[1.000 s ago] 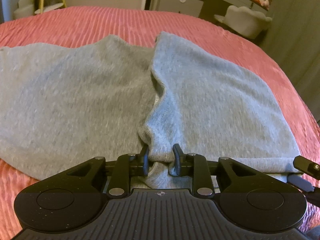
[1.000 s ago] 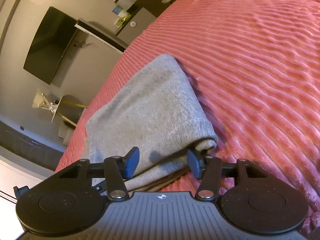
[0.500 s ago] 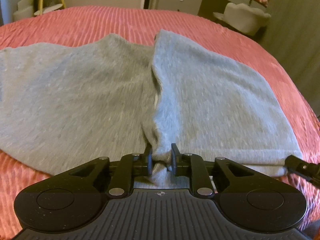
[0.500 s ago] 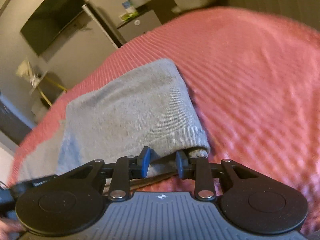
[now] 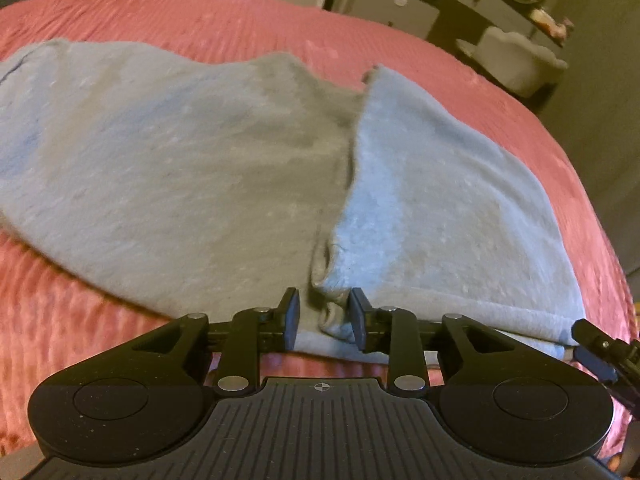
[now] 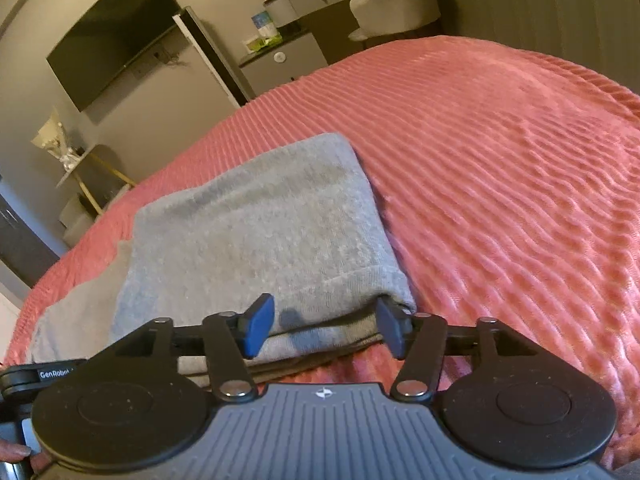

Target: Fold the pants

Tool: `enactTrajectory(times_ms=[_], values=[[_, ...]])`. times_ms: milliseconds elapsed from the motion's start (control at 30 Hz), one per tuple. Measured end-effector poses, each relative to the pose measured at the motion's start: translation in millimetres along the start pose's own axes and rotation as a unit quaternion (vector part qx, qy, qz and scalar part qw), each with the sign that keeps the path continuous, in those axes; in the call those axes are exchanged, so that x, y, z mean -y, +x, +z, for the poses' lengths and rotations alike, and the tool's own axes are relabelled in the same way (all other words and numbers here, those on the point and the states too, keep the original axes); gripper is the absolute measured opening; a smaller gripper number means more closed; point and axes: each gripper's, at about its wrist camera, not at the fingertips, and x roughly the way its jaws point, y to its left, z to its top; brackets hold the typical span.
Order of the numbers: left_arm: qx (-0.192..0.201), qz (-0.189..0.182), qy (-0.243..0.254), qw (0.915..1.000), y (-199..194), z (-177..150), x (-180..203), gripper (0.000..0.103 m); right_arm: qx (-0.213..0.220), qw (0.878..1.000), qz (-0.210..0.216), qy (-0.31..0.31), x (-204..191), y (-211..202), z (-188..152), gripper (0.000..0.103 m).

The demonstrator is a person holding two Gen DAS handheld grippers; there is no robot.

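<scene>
Lying across the pink bedspread (image 5: 120, 320), the grey pants (image 5: 180, 168) sat half folded, one flap doubled over. Half a second before, both grippers pinched the near hem; now left gripper (image 5: 324, 316) and right gripper (image 6: 326, 328) were opening, cloth loose between unpressing pads. Fold laid, I judged.

Grey knit pants (image 5: 192, 168), seemingly part-folded, flat on pink bedspread (image 5: 240, 20)

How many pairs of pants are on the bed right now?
1. The gray pants lie on the pink bedspread, one part folded over at the right. The fold could hide more cloth underneath.
</scene>
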Motion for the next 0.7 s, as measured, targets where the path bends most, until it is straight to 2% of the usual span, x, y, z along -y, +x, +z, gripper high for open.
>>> enactTrajectory(times_ms=[67,133,233,300,367,467,567,600,700], values=[[0.01,0.018,-0.001,0.9998,-8,-1,-3,0.034,0.009,1.0,0.011,0.007,1,-2,0,0.063],[0.03,0.05,0.009,0.9982,-15,0,-3,0.035,0.018,1.0,0.018,0.012,1,-3,0,0.063],[0.063,0.067,0.021,0.9955,-25,5,1,0.037,0.035,0.999,0.031,0.017,-1,-5,1,0.063],[0.082,0.053,0.033,0.9946,-30,9,9,0.048,0.049,0.998,0.037,0.01,-3,-7,2,0.063],[0.098,0.028,0.051,0.9935,-31,12,21,0.064,0.065,0.997,0.043,0.001,-7,-11,3,0.063],[0.121,-0.005,0.084,0.9891,-21,12,42,0.069,0.093,0.995,0.047,-0.004,-10,-17,4,0.063],[0.112,-0.02,0.118,0.9865,4,6,61,0.072,0.137,0.989,0.032,-0.036,-18,-25,5,0.07],[0.098,-0.002,0.129,0.9868,14,2,65,0.071,0.139,0.989,0.032,-0.045,-21,-23,6,0.074],[0.048,0.066,0.153,0.9848,39,-1,72,0.068,0.128,0.988,0.027,-0.076,-36,-12,8,0.074]])
